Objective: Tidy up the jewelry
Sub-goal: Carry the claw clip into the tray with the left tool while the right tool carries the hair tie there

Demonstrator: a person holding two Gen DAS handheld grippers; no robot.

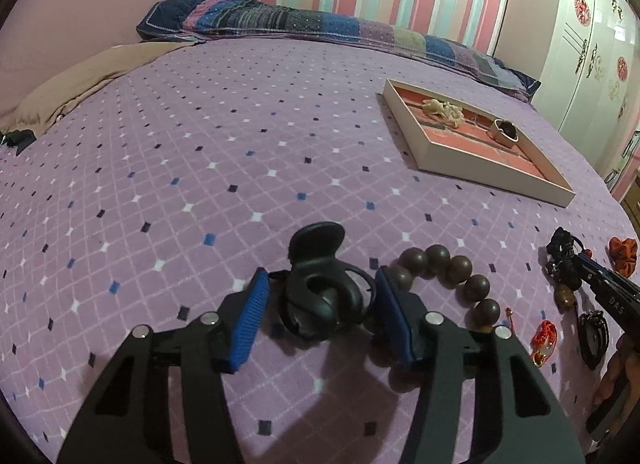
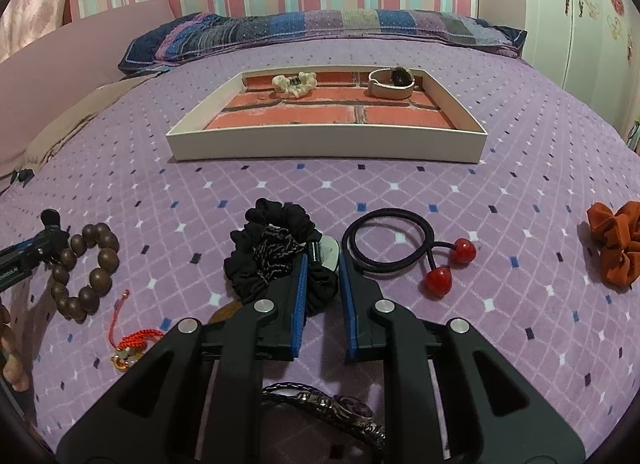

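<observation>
Purple quilted bedspread (image 1: 200, 168) with a diamond grid lies under everything you are working over. Farthest left, your left gripper (image 1: 320, 300) straddles a black hair claw clip (image 1: 320, 284); its blue pads sit on either side of the clip with gaps showing, so the jaws are not yet pressing on it. Just right of that gripper, touching its right finger, lies a brown wooden bead bracelet (image 2: 86, 264). Nearer and right of the beads is a small red-and-gold knotted charm (image 2: 132, 344). In the middle, your right gripper (image 2: 324, 260) has its jaws nearly together, pinched on the pale tab and dark fitting at the right edge of a black scrunchie (image 2: 268, 252). Right beside it lies a black hair tie with two red balls (image 2: 400, 248), its loop touching the gripper's right finger. A dark braided bracelet (image 2: 320, 404) lies near, beneath that gripper. Far right sits an orange scrunchie (image 2: 616, 248), well apart. Beyond, the white tray (image 2: 320, 144) with a brick-pattern lining holds a cream scrunchie (image 2: 294, 84) and a watch (image 2: 392, 82) along its far side.
</observation>
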